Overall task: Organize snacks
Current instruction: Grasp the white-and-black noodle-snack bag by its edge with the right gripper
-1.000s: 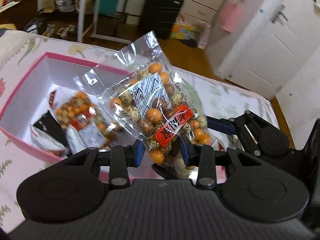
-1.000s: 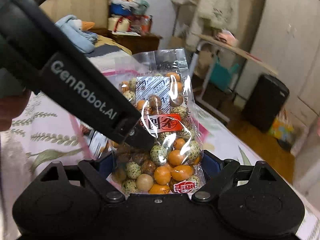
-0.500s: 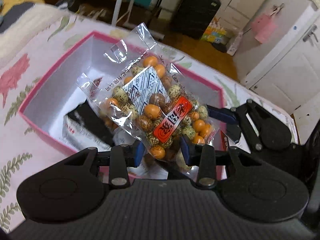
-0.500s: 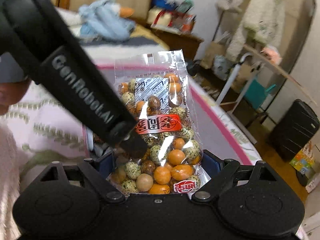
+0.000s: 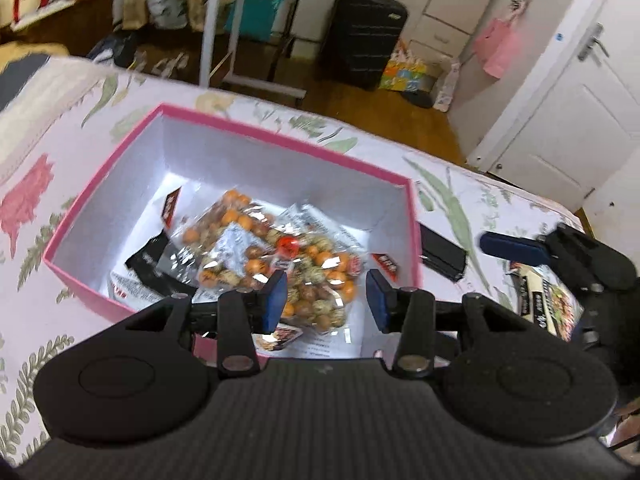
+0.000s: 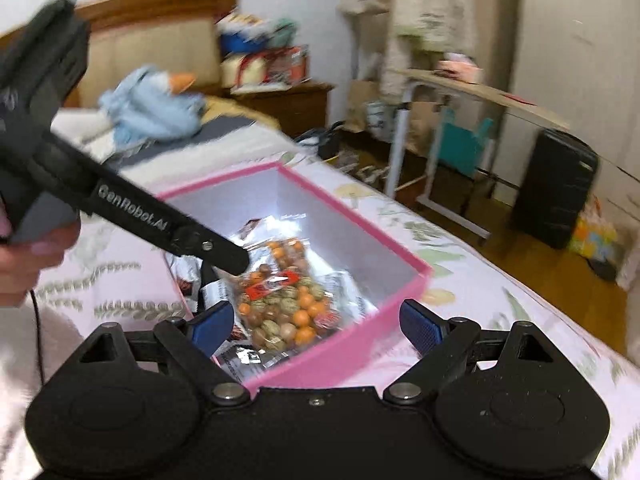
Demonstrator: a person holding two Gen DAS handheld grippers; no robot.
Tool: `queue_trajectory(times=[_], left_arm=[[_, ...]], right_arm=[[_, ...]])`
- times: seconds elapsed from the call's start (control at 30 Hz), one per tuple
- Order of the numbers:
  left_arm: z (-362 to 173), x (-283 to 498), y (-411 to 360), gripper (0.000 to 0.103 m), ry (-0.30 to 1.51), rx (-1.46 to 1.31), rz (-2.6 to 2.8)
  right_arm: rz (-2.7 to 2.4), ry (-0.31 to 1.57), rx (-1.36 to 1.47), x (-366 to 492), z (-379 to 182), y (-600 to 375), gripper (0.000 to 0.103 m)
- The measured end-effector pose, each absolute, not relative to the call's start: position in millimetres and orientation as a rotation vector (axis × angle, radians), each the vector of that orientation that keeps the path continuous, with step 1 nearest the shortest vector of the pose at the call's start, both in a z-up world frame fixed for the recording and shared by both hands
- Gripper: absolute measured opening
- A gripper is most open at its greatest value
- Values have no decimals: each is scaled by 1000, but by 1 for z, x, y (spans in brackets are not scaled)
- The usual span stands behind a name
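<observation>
A pink box (image 5: 248,128) sits on a flowered bedcover (image 5: 32,208). A clear bag of nuts (image 5: 304,272) lies loose inside it, near the 5 o'clock corner of the floor, on top of other snack packets. It touches neither tool.

The left gripper (image 5: 326,296) hangs over the box's near rim. Its jaws have just been opening, and the gap between the blue pads is empty; the bag lies below them. The right gripper (image 6: 316,324) stands wide and holds nothing, poised at the box's near corner.

This looks like the release step, just finished: the bag is dropped in. More snacks wait outside the box: a dark packet (image 5: 442,252) at its 3 o'clock side and a printed pack (image 5: 548,300) beyond it. The next move likely calls for lifting clear of the rim and reaching for one of these.

The bag is crinkled, shiny film, packed with orange, brown and speckled round nuts, with a red label (image 6: 272,282) across its middle.
</observation>
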State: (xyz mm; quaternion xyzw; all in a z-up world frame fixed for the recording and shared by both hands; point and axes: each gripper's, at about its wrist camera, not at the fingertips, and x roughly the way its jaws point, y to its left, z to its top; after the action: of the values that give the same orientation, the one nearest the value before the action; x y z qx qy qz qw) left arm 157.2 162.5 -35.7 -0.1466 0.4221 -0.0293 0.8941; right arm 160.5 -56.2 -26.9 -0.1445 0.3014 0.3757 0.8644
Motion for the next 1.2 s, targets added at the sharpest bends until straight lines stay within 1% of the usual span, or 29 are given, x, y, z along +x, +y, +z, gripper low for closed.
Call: queue_trajectory(times=[0.1, 0.2, 0.27, 0.33, 0.37, 0.53, 0.57, 0.6, 0.63, 0.8, 0.97, 1.1, 1.17, 1.2], left_arm=[[-24, 155, 142, 42, 858, -265, -104], [-13, 156, 114, 42, 855, -174, -187], [-6, 155, 92, 43, 838, -142, -233], [0, 156, 72, 45, 830, -125, -289], [2, 158, 62, 48, 825, -124, -321], [-3, 168, 14, 51, 811, -112, -432], [-7, 172, 5, 54, 813, -115, -448], [-14, 178, -4, 59, 827, -127, -460], [-21, 183, -11, 60, 839, -147, -467], [-60, 201, -45, 60, 876, -178, -511], [-89, 205, -83, 60, 840, -71, -547], [-115, 220, -104, 60, 899, -170, -606], [-125, 227, -113, 60, 921, -214, -618], [-132, 232, -120, 60, 944, -221, -616]], right_arm=[[685, 686, -232, 159, -14, -90, 92], [651, 858, -133, 168, -5, -125, 92], [591, 911, -103, 168, -2, -145, 92], [532, 902, -99, 163, 3, -165, 92], [515, 897, -92, 162, 4, -172, 92], [427, 863, 2, 153, -1, -222, 93], [410, 862, 21, 151, -6, -232, 93], [388, 860, 33, 151, -13, -238, 93], [352, 854, 40, 151, -22, -248, 93], [219, 849, 87, 151, -68, -284, 93], [132, 839, 166, 158, -109, -313, 93], [126, 840, 197, 156, -131, -324, 93], [120, 854, 207, 156, -142, -325, 94], [130, 876, 217, 157, -149, -324, 99]])
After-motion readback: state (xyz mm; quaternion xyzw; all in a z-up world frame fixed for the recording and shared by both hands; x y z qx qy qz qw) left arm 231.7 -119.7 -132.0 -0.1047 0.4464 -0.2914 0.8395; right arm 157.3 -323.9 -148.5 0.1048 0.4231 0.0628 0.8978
